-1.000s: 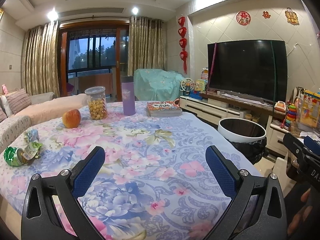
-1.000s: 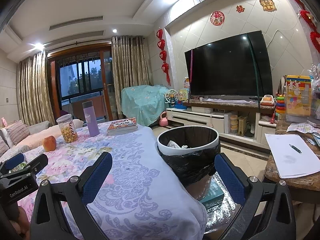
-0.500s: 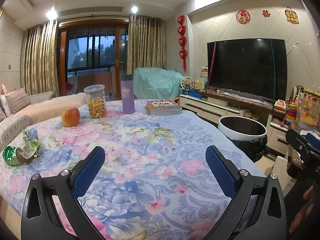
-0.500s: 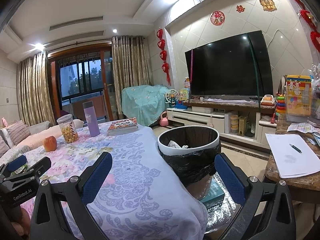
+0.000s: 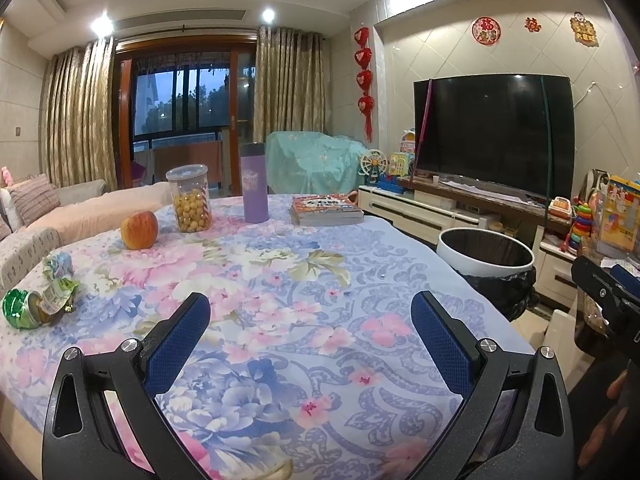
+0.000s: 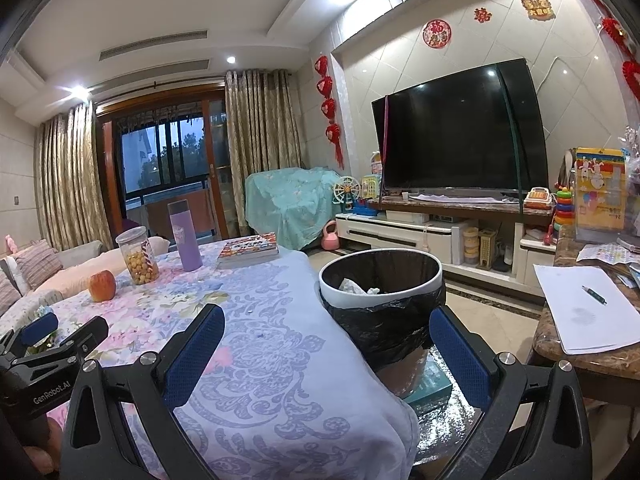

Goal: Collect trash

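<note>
A crushed green can [image 5: 20,309] with crumpled wrappers [image 5: 60,280] lies at the table's left edge, left of my left gripper [image 5: 310,326]. That gripper is open and empty above the floral tablecloth [image 5: 280,288]. The white bin with a black bag [image 5: 486,254] stands off the table's right side. In the right wrist view the bin [image 6: 382,280] holds white crumpled paper [image 6: 354,286]. My right gripper [image 6: 326,338] is open and empty, level with the bin's near side. The left gripper also shows at the far left of that view [image 6: 52,340].
An apple [image 5: 139,230], a jar of yellow balls [image 5: 189,198], a purple flask [image 5: 254,188] and books [image 5: 326,209] stand along the table's far side. A TV [image 5: 492,136] and its stand are behind the bin. A side table with paper and a pen [image 6: 584,308] is at the right.
The left wrist view has shifted slightly, so the can and wrappers sit a little further left. The right gripper has barely moved. Both grippers stay open.
</note>
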The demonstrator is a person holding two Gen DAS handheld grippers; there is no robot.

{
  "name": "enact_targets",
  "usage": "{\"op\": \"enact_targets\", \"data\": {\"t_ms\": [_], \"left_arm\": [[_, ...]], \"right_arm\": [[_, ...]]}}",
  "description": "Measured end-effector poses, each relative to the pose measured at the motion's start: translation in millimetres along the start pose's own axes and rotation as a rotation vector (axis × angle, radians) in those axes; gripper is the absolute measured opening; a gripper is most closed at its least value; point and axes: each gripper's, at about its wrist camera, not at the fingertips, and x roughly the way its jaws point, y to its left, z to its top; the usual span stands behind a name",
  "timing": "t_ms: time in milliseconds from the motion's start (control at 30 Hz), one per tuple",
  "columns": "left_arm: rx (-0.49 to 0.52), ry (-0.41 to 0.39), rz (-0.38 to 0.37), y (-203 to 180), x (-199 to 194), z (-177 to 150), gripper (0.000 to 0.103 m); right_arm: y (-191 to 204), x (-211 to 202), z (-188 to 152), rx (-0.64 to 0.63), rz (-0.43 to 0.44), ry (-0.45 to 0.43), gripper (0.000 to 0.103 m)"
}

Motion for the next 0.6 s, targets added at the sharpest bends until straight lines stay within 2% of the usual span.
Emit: {"op": "enact_targets", "data": {"t_ms": [600], "left_arm": [[-0.010,0.028,-0.021,4,11,-1,0.103]], "right_arm": [[1,5,3,0.023,0.020,0.030,0.103]]}}
